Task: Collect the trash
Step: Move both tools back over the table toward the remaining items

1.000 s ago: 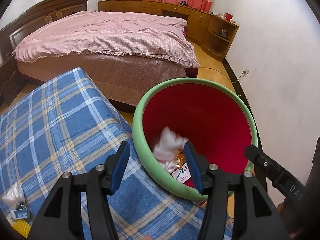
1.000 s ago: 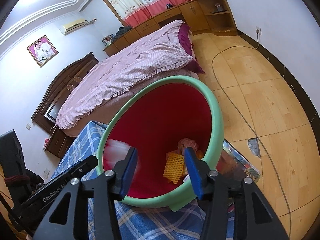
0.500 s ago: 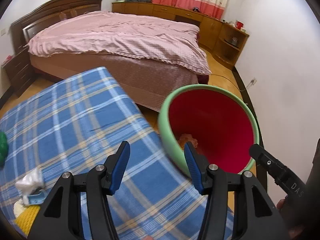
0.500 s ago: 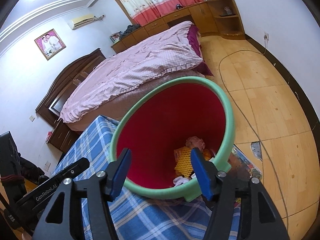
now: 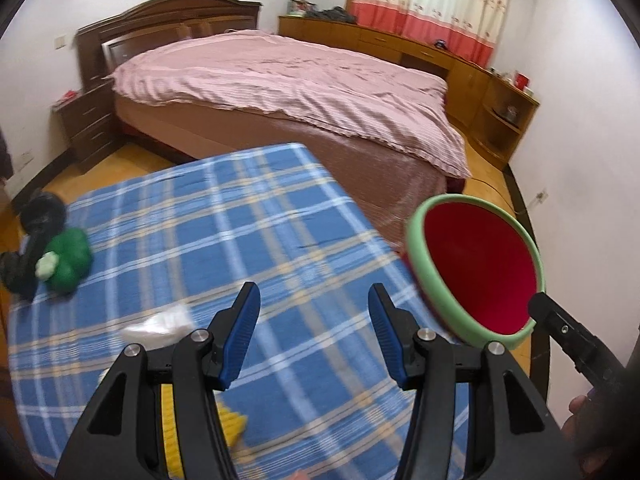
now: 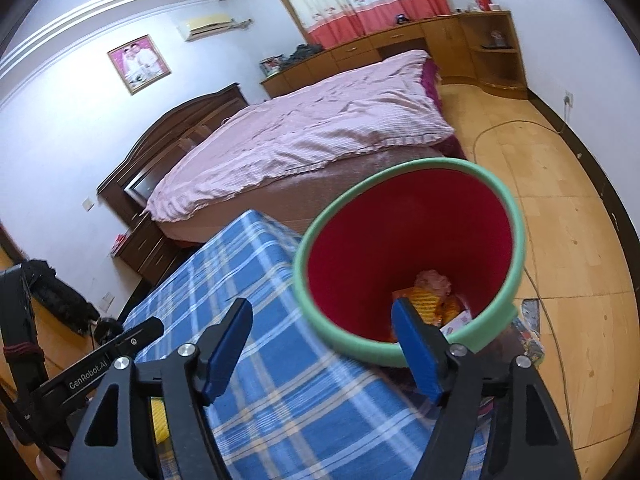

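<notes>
A red bin with a green rim (image 6: 516, 236) stands on the floor beside the blue plaid table (image 5: 240, 240); yellow netting and paper scraps (image 6: 430, 302) lie at its bottom. My right gripper (image 6: 322, 350) hovers at the bin's near rim, its jaws opening with nothing between them. My left gripper (image 5: 314, 334) is open and empty above the tablecloth, left of the bin (image 5: 418, 240). On the table lie a white crumpled wrapper (image 5: 158, 326), a yellow net piece (image 5: 230, 420), and a green object (image 5: 66, 260) at the left edge.
A bed with a pink cover (image 5: 300, 88) stands behind the table. Wooden cabinets (image 6: 460, 40) line the far wall. A cable (image 6: 520, 124) runs over the wood floor right of the bin. A black bag (image 5: 38, 216) sits left of the table.
My left gripper swung left from over the bin to above the tablecloth, bringing the table's trash into view. My right gripper's jaws widened; white scrap seen blurred at its left finger is gone.
</notes>
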`<state>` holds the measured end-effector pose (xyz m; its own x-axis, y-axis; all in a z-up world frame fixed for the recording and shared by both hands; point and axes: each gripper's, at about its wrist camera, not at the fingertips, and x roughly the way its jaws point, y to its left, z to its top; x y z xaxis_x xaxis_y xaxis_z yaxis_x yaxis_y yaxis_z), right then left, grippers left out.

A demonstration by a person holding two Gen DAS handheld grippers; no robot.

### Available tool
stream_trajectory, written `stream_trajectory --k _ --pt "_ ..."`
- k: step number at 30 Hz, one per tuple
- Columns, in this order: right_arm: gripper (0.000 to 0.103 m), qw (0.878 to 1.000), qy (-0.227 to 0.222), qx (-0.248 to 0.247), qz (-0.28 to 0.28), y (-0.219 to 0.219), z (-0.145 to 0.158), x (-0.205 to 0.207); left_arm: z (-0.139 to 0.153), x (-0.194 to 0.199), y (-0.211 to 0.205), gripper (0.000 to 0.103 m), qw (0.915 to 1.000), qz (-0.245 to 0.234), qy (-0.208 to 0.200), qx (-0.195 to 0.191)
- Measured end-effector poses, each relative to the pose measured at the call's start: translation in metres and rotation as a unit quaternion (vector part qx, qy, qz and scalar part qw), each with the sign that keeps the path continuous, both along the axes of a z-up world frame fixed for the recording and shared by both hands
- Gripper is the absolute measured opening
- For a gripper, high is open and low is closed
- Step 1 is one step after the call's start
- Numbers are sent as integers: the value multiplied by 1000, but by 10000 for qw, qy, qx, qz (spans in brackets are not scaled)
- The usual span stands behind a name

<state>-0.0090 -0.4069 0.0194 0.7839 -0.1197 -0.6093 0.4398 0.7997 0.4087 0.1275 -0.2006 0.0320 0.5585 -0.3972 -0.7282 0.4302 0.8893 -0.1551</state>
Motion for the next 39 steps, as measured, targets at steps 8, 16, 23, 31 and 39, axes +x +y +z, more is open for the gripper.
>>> stream_trajectory --k 8,16,23,31,39 --pt "80 9986 7 -73 527 42 5 14 5 1 58 56 9984 562 -46 88" --pt "81 9939 128 -155 1081 89 1 31 -1 0 116 56 9938 1086 -41 245" --pt "82 9865 287 -224 1599 132 -7 43 -12 -3 157 56 9888 1462 60 296" --pt "84 9743 482 -284 2180 180 -22 53 -33 -10 199 56 9816 1865 289 281" --pt "85 9616 743 -453 2603 217 -38 57 -54 -18 224 56 9763 2096 513 175"
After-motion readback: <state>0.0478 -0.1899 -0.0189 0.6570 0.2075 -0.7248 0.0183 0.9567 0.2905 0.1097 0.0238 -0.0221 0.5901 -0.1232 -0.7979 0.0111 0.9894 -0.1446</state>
